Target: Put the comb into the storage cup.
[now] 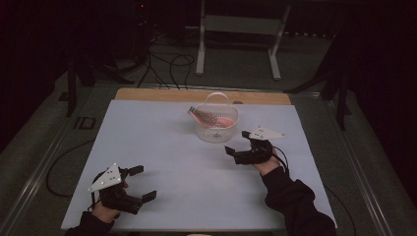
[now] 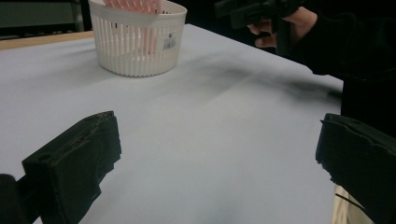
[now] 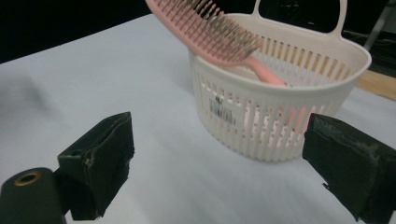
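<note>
A white slotted basket with a handle stands on the white table sheet toward the far middle. A pink hairbrush lies in it, bristle head sticking out over the rim to the left. My right gripper hovers open just right of and in front of the basket, jaws wide apart and nothing between them. My left gripper is open near the front left of the sheet, far from the basket.
The white sheet covers the table; a wooden strip shows at the far edge. A metal stand and cables lie on the floor beyond. The right hand and dark sleeve appear in the left gripper view.
</note>
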`<state>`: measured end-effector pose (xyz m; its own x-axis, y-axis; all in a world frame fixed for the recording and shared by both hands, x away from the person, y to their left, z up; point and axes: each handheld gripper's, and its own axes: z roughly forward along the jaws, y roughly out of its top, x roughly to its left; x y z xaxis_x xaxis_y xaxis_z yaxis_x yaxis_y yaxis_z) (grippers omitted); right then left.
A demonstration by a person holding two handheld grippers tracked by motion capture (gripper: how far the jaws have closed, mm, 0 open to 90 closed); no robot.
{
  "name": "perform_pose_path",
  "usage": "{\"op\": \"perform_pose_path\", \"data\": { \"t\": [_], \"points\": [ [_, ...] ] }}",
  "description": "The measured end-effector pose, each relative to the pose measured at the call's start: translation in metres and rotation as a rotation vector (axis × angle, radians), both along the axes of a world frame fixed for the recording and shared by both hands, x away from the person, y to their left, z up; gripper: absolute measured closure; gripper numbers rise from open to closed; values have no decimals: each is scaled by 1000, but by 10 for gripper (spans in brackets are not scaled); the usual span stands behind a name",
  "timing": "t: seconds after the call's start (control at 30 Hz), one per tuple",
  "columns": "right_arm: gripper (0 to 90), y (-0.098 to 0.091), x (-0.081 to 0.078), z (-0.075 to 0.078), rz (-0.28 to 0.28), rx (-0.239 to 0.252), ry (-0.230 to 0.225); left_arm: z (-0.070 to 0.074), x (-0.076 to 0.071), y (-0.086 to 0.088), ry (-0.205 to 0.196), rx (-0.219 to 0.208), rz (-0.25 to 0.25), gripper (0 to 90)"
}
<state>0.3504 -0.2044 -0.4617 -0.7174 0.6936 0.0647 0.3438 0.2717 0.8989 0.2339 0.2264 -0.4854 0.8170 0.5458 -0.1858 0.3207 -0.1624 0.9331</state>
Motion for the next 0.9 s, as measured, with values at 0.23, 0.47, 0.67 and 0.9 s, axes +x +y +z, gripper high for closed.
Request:
{"op": "perform_pose_path", "data": {
  "t": [0.23, 0.47, 0.67, 0.9],
  "points": [
    [91, -11, -13, -6, -1, -8, 3, 0, 0, 0, -2, 1, 1, 0],
    [91, -25, -26, -17, -11, -9, 31, 0, 0, 0, -2, 2, 2, 0],
    [91, -38, -40, -26, -25, -19, 33, 0, -1, 1, -5, -2, -3, 0],
    [91, -53, -51, -33, -51, -5, 50, 0, -1, 0, -6, 2, -1, 0]
  ]
}}
